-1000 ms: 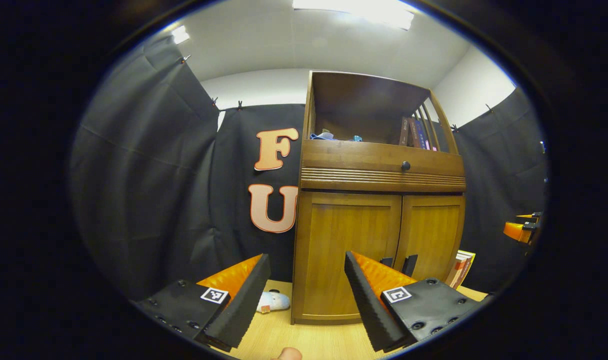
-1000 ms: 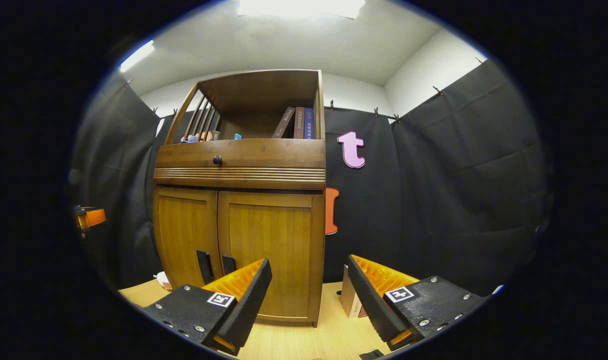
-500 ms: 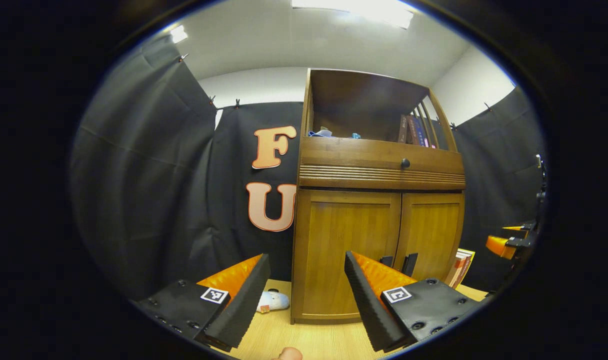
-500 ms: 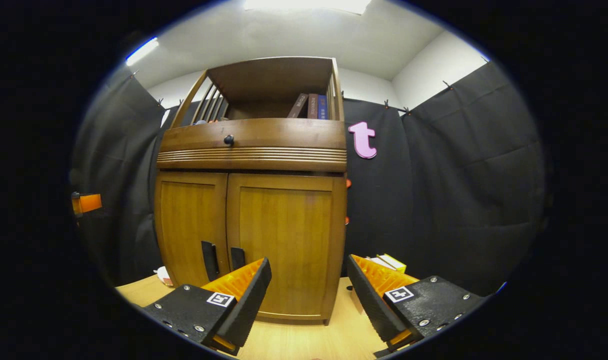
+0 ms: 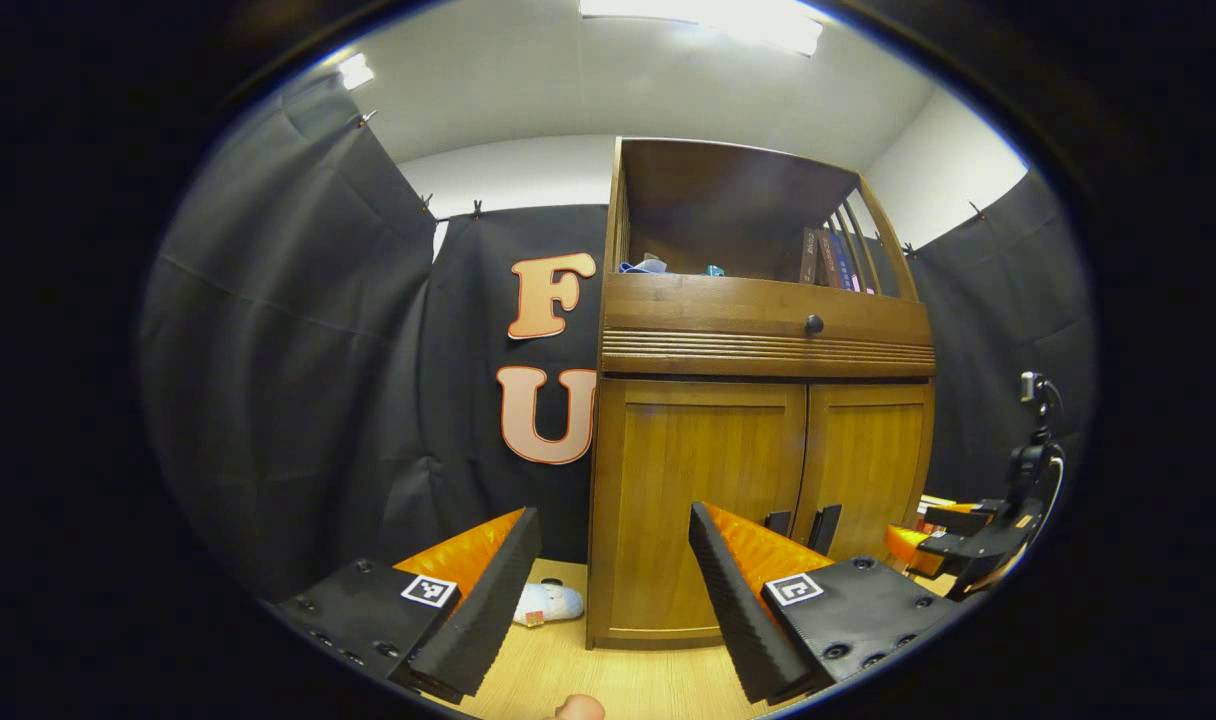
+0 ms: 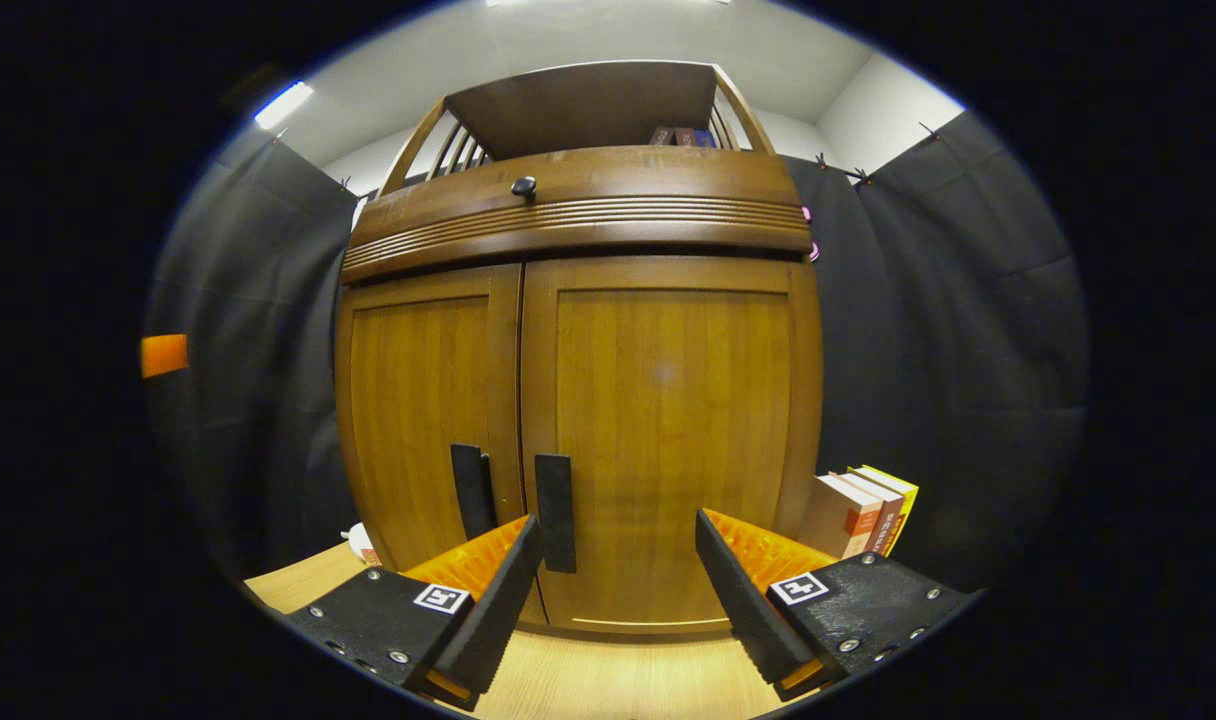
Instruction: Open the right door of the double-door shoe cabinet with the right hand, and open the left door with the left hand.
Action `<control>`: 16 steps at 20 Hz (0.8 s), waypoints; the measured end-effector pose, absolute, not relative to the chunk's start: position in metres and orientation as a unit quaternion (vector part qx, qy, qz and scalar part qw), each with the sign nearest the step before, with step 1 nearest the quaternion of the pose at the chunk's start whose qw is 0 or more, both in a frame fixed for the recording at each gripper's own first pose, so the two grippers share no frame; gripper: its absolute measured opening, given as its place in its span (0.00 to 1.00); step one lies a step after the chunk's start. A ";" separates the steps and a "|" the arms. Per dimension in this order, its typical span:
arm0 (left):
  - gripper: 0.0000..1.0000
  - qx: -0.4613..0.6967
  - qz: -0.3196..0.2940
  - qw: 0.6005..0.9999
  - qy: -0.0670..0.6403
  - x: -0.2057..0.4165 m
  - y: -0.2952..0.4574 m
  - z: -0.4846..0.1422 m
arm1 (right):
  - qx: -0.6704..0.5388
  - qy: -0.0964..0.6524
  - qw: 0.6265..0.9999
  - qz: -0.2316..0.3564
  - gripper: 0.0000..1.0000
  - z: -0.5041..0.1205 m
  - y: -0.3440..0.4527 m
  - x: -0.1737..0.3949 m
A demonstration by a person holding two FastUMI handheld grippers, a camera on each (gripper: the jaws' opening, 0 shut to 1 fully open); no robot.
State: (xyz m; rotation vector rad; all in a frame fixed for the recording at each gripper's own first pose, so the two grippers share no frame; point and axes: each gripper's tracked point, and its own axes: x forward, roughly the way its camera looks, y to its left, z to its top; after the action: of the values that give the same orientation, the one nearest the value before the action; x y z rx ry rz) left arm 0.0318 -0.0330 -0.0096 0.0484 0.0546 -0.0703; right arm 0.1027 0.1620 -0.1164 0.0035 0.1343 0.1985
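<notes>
Approach step: right gripper (image 6: 616, 585), jaws spread and empty, close before the shut right door (image 6: 668, 430), its dark handle (image 6: 555, 512) just beside one fingertip. Next, probably: closing on that handle and pulling. Left gripper (image 5: 616, 590) spread too, farther from the left door (image 5: 693, 500).

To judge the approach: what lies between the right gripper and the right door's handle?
Nothing. In the right gripper view, the open right gripper faces the right door's handle across bare air.

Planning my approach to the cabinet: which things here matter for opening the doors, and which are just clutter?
For the job: right door, its handle; left door, its handle; right hand-held gripper; left hand-held gripper.

Lying about: books beside the cabinet, white slipper, shelf books, drawer knob.
</notes>
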 end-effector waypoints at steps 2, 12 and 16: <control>0.99 0.028 -0.029 0.999 0.026 0.034 -0.029 -0.010 | 0.002 0.073 0.992 0.102 0.94 -0.132 0.175 0.116; 0.96 0.032 -0.009 0.999 0.035 0.048 -0.007 -0.023 | 0.012 0.092 0.991 0.101 0.88 -0.191 0.212 0.183; 0.99 0.035 0.002 0.999 0.041 0.054 0.001 -0.030 | 0.016 0.084 0.991 0.100 0.76 -0.195 0.223 0.198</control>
State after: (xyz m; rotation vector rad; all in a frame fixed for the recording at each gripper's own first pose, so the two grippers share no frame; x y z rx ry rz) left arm 0.0538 0.0007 -0.0304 0.0692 0.0827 0.0031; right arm 0.1983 0.2231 -0.1946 0.0322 0.1682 0.2011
